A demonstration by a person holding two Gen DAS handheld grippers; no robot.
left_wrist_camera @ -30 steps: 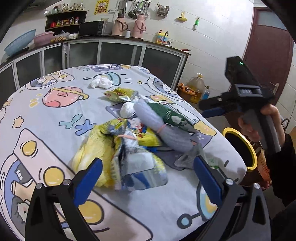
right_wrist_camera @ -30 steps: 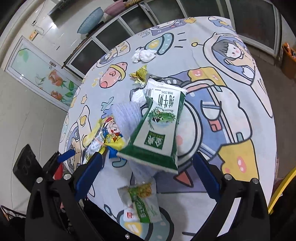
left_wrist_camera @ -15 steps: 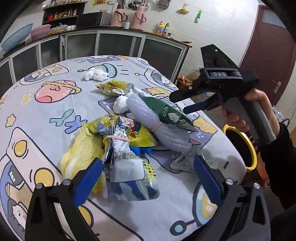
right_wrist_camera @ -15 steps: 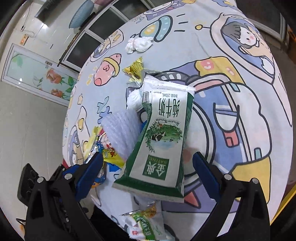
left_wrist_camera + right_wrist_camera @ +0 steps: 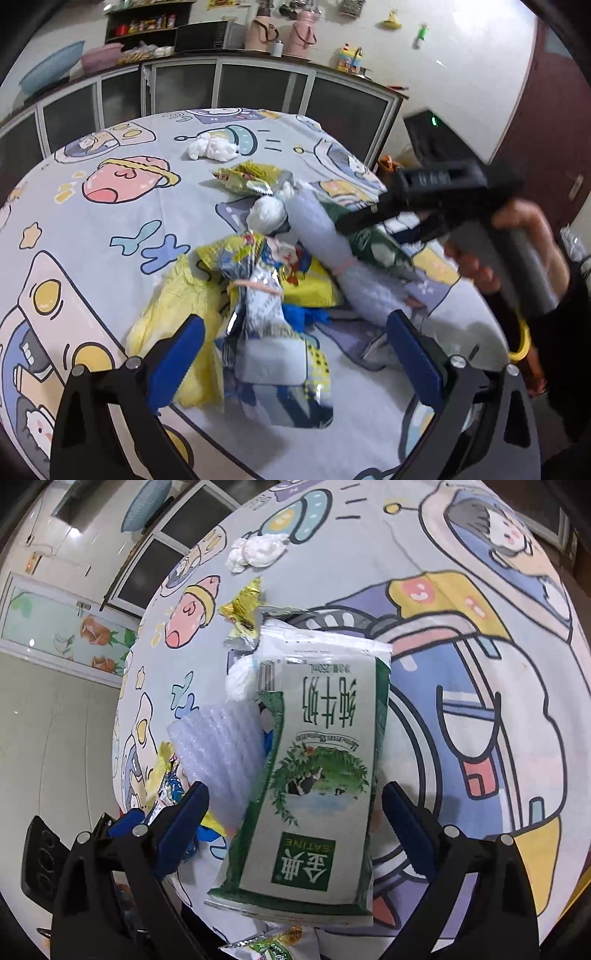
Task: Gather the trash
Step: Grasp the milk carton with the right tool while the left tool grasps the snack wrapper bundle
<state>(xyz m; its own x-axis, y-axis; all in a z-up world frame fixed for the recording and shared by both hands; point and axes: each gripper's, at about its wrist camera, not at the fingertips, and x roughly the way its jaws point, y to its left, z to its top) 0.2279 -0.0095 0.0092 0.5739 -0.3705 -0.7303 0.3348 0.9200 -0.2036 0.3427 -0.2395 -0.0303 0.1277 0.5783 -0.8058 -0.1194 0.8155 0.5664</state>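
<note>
A pile of trash lies on the cartoon-print tablecloth (image 5: 110, 206). My left gripper (image 5: 295, 354) is open, its blue pads straddling a silver, blue and yellow snack wrapper (image 5: 273, 332), with a yellow plastic bag (image 5: 177, 321) beside it. My right gripper (image 5: 295, 830) is open around a green and white milk pouch (image 5: 317, 775), which leans on a bubble-wrap roll (image 5: 221, 753). In the left wrist view the roll (image 5: 321, 236) lies across the pile, and the right gripper (image 5: 373, 225), held by a hand (image 5: 517, 251), hangs over it.
A crumpled white tissue (image 5: 210, 147) and a gold-green wrapper (image 5: 251, 177) lie farther back on the table. A white wad (image 5: 266, 218) sits by the roll. A yellow-rimmed bin (image 5: 521, 339) stands off the table's right edge. Cabinets (image 5: 258, 88) line the far wall.
Both grippers have moved in closer to the pile. The right gripper has come down over the milk pouch, which now fills the space between its open pads.
</note>
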